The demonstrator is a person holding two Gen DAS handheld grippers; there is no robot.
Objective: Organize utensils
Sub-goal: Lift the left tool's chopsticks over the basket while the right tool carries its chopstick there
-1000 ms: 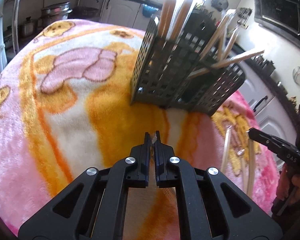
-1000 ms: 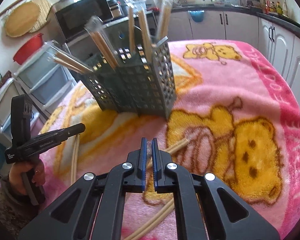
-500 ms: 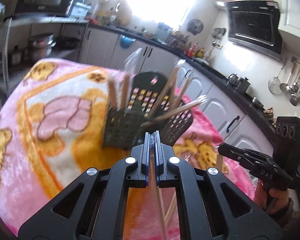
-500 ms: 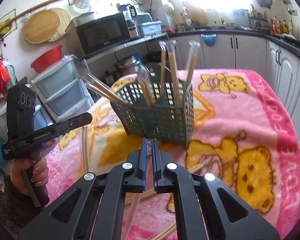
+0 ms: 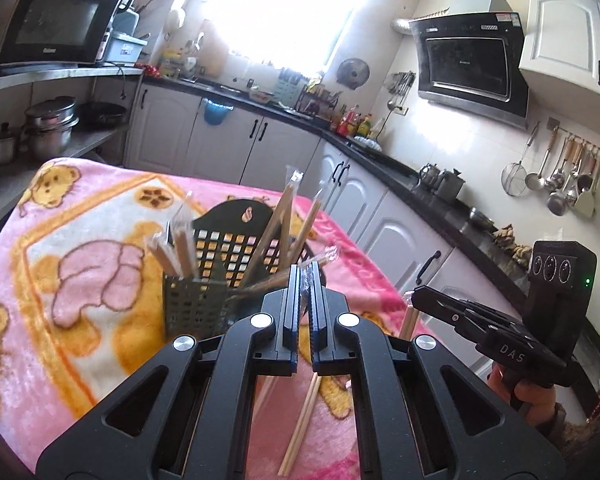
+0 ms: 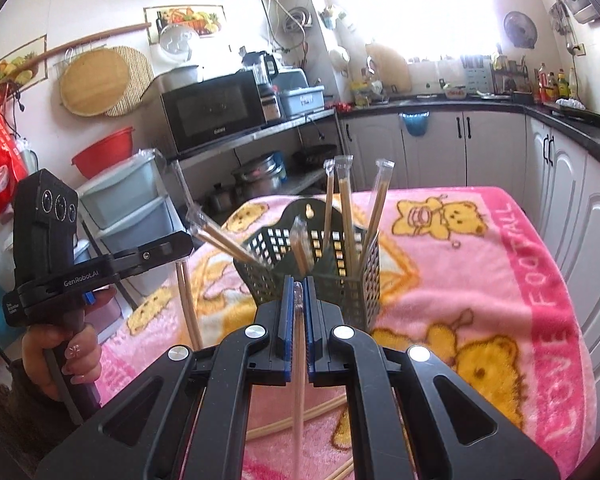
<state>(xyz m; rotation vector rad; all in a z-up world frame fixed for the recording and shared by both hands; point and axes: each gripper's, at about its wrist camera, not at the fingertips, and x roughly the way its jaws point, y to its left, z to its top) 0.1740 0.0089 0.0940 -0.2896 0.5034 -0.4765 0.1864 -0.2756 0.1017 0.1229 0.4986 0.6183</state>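
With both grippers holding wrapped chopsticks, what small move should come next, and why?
Probably carry the right gripper forward over the green basket. Both it and the left gripper have their jaws shut on wrapped chopsticks, which hang above the blanket, not yet over the basket.

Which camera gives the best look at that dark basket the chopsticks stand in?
The right wrist view: the basket stands almost whole beyond the right gripper. In the left wrist view the left gripper covers the basket's right part.

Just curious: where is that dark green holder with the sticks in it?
The utensil basket stands on the pink blanket, centre of both views, just beyond the gripper tips.
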